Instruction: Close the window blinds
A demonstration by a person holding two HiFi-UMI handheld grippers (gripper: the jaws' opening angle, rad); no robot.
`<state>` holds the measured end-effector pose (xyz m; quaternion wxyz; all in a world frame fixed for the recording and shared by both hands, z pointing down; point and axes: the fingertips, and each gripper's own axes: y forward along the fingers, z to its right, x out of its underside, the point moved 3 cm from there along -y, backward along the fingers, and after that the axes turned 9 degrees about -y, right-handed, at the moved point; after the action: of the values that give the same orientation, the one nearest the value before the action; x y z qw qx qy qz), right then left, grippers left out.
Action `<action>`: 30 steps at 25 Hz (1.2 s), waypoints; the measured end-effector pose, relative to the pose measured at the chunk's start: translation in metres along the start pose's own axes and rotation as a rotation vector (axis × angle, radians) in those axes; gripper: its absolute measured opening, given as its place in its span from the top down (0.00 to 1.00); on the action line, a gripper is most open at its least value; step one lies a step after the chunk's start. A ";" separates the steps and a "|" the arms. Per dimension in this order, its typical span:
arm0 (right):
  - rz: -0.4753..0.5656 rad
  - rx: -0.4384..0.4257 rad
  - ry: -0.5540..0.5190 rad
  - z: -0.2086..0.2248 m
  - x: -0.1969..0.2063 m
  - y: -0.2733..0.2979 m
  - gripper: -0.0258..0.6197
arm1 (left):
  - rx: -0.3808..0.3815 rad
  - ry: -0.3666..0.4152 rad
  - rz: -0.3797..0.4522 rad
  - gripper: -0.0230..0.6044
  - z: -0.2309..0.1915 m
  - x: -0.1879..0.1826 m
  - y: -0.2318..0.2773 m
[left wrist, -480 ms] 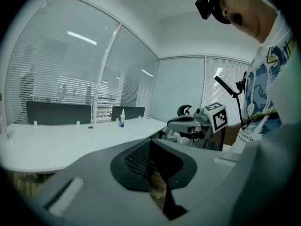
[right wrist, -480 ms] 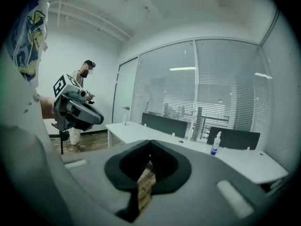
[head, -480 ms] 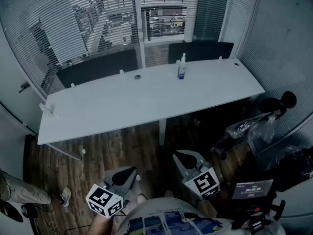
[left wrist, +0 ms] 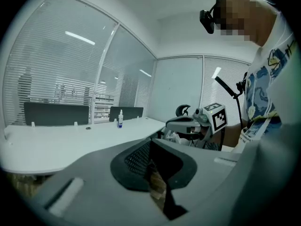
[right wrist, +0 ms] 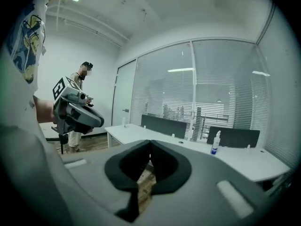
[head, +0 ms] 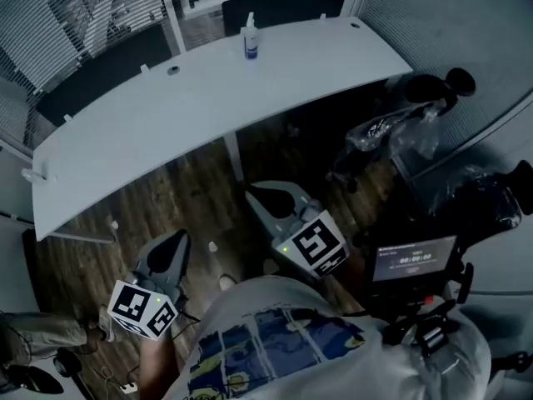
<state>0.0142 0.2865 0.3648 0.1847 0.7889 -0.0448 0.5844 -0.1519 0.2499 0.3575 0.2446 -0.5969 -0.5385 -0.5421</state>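
Observation:
Slatted window blinds (head: 75, 7) hang along the glass wall behind the long white table (head: 166, 115); in the head view only their lower part shows, at the top left. They also fill the glass in the left gripper view (left wrist: 51, 79) and the right gripper view (right wrist: 207, 107). Both grippers are low over the wooden floor, on the near side of the table and far from the blinds. My left gripper (head: 177, 240) is shut and holds nothing. My right gripper (head: 255, 192) is shut and empty too. Each shows in the other's view: the right gripper (left wrist: 188, 124), the left gripper (right wrist: 75, 109).
A spray bottle (head: 250, 36) stands at the table's far edge, in front of dark desk dividers (head: 275, 5). A black chair with plastic bags (head: 391, 132) is at the right. A stand with a lit display (head: 414, 261) is close on my right. Another person (right wrist: 80, 102) stands by the door.
The head view has dropped and swung: the table, bottle and blinds have slid up and left in the picture. Both grippers stay shut near the person's body.

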 end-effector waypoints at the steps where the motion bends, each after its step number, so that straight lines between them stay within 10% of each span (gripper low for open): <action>1: 0.002 0.002 0.012 0.000 0.001 -0.002 0.96 | 0.003 -0.002 -0.003 0.96 0.002 0.002 0.002; 20: -0.009 0.025 0.025 0.051 0.053 -0.041 0.94 | -0.062 0.004 0.017 0.96 0.024 0.004 0.045; 30: -0.050 0.078 0.029 0.077 0.063 0.006 0.94 | -0.010 -0.005 0.013 0.95 -0.034 -0.011 0.082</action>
<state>0.1021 0.2630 0.4059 0.1688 0.7879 0.0004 0.5923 -0.0883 0.1907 0.3812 0.2438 -0.6030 -0.5325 -0.5417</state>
